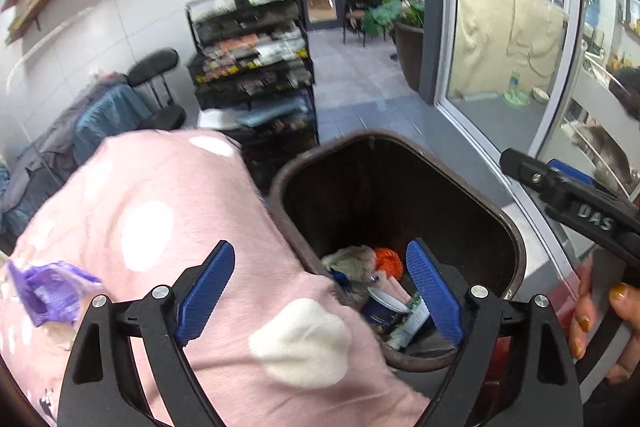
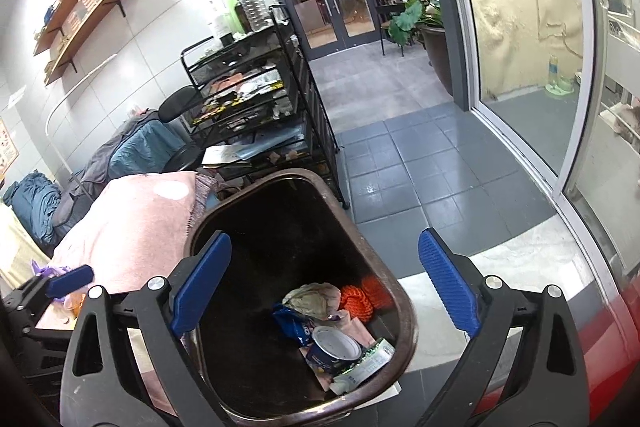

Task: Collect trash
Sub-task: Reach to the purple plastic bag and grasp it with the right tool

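A dark brown trash bin (image 1: 516,239) stands open below both grippers; it also shows in the right wrist view (image 2: 404,307). Inside lie a blue can (image 2: 334,345), a crumpled paper wad (image 2: 310,299), an orange net (image 2: 360,297), a blue wrapper (image 2: 292,323) and a green-white carton (image 2: 366,359). My left gripper (image 1: 320,295) is open and empty, over the bin's left rim and a pink spotted blanket (image 1: 160,227). My right gripper (image 2: 324,287) is open and empty above the bin. A purple plastic scrap (image 1: 44,291) lies on the blanket at the left.
A black wire rack (image 2: 256,99) with bottles on top stands behind the bin. A black chair with blue clothes (image 2: 152,143) is at the left. Grey tiled floor (image 2: 420,167) leads to glass doors; a sliding glass door (image 2: 520,67) is at the right. The right gripper's body (image 1: 580,207) shows at the right.
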A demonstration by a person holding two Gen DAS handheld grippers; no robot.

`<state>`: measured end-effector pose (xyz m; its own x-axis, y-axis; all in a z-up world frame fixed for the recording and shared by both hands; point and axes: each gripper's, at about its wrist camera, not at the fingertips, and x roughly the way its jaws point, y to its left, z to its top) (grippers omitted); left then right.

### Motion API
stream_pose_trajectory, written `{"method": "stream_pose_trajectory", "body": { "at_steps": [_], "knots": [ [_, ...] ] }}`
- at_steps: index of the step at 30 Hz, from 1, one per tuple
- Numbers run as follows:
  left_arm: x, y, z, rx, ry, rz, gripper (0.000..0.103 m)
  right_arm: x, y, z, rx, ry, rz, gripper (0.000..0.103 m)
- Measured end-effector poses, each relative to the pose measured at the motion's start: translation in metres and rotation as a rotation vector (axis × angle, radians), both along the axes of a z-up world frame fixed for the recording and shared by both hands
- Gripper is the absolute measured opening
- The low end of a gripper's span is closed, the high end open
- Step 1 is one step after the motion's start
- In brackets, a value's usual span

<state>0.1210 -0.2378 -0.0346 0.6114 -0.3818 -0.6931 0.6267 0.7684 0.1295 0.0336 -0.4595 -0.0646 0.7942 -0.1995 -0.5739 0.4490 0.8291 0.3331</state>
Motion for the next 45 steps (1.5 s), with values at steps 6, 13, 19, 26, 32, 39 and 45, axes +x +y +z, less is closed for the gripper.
{"method": "stream_pose_trajectory", "body": {
  "at_steps": [6,13,19,26,32,39,45],
  "knots": [
    [-0.012,0.033,0.018,-0.071,-0.091,0.06,0.087,0.007,0.024,0.009,-0.034,-0.02,0.066,0.094],
    [-0.024,0.076,0.033,-0.101,-0.223,0.159,0.087,0.016,0.059,0.019,-0.058,-0.041,0.169,0.094],
    [-0.025,0.111,0.033,-0.078,-0.252,0.248,0.087,0.033,0.1,0.024,-0.065,-0.047,0.286,0.094],
    [-0.022,0.161,0.02,-0.027,-0.223,0.376,0.089,0.049,0.147,0.027,-0.063,-0.033,0.426,0.094],
    [-0.015,0.21,0.003,0.0,-0.137,0.489,0.092,0.069,0.193,0.026,-0.048,-0.006,0.58,0.094],
    [0.001,0.269,-0.012,-0.026,-0.02,0.574,0.092,0.103,0.253,0.025,-0.047,0.03,0.789,0.094],
    [0.018,0.301,-0.012,-0.015,-0.007,0.596,0.092,0.141,0.297,0.025,-0.05,0.067,0.938,0.094]
  ]
}}
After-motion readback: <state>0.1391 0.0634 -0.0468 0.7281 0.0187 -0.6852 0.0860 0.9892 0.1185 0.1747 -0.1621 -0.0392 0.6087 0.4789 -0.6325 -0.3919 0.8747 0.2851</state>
